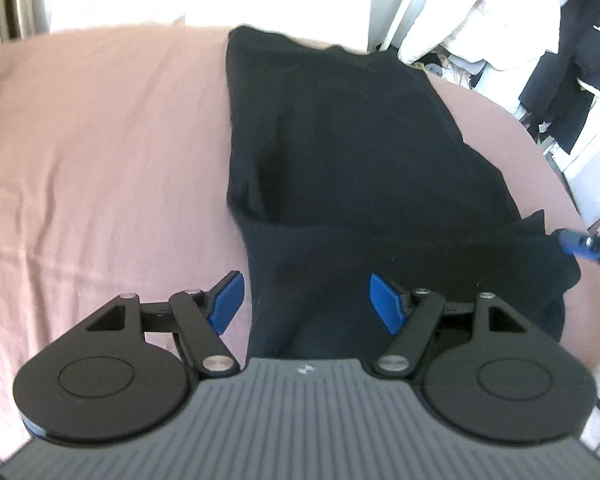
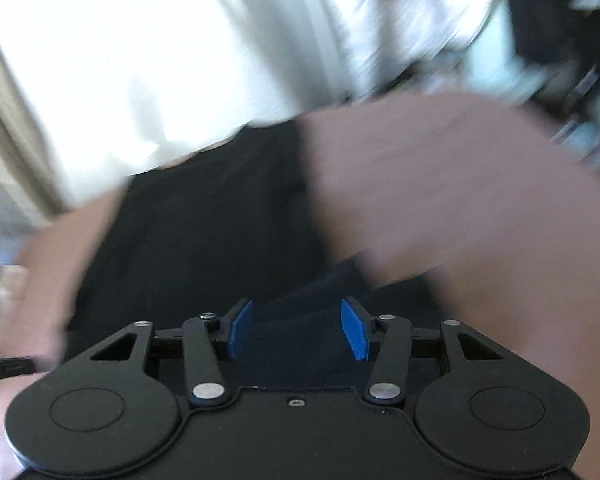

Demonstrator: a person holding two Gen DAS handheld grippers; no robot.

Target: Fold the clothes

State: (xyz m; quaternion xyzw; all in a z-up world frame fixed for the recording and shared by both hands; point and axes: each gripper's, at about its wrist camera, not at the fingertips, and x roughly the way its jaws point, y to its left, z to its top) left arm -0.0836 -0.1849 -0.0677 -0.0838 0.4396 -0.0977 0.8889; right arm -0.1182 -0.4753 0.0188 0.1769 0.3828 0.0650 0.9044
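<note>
Two grippers hang over the black garment (image 1: 340,152), which lies partly folded on the pink bedsheet (image 1: 100,140). Left gripper (image 1: 307,304): blue pads spread, nothing between them, poised above the near hem. Right gripper (image 2: 297,330): jaws parted above dark cloth, pinching nothing; that view is smeared. The loose flap at the right edge looks unsettled, so the folded layer may slide or spring open if snagged.
</note>
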